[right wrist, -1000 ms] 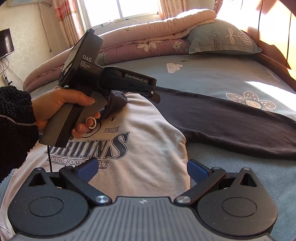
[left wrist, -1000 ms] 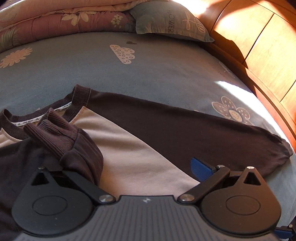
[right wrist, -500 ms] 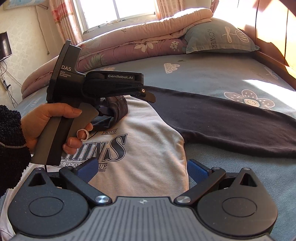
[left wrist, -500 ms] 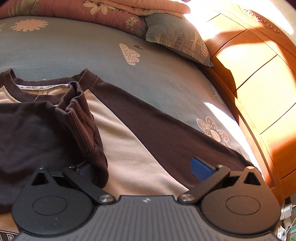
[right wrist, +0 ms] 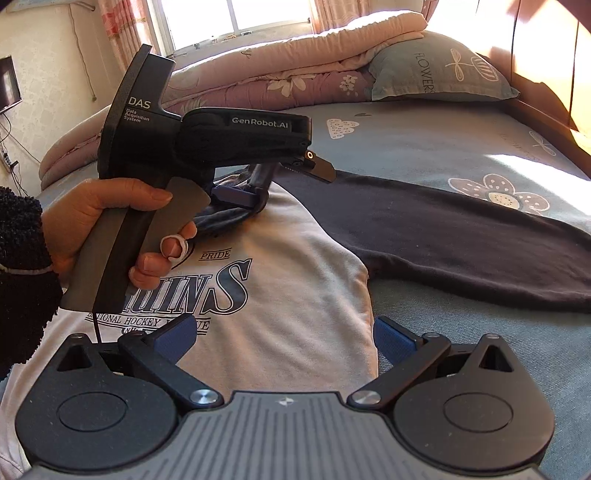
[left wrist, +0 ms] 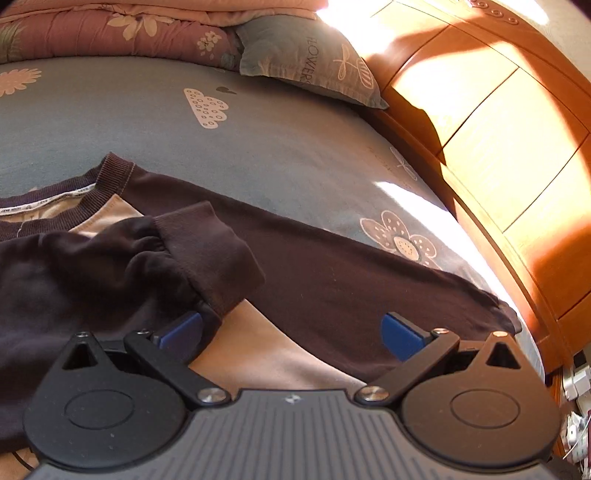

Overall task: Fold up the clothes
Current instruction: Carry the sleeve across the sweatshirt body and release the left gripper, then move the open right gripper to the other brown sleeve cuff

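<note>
- While it lies flat, front up, on the bed, the sweatshirt shows a pale body with dark printed lettering and dark brown sleeves.
- One sleeve is folded across the chest, its ribbed cuff draped over the pale fabric and partly over the other sleeve.
- That other sleeve stretches straight out to the side over the grey-blue sheet, towards the wooden headboard.
- The ribbed collar sits at the far end of the garment, in the left wrist view.
- The left gripper hangs just above the chest with its jaws wide apart; the folded sleeve's cuff lies against the blue left pad, and the right pad is over the outstretched sleeve, with nothing pinched between them.
- In the right wrist view the same tool is held by a hand in a dark fuzzy sleeve; dark cloth bunches just below its fingers, and I cannot tell whether it touches them.
- The right gripper is also spread wide and empty, low over the hem side of the pale body near its right edge.
- Beyond the garment, a grey pillow printed with flowers rests by the headboard, beside a rolled pink and mauve quilt.
- A sunlit window with patterned curtains is behind the quilt.
</note>
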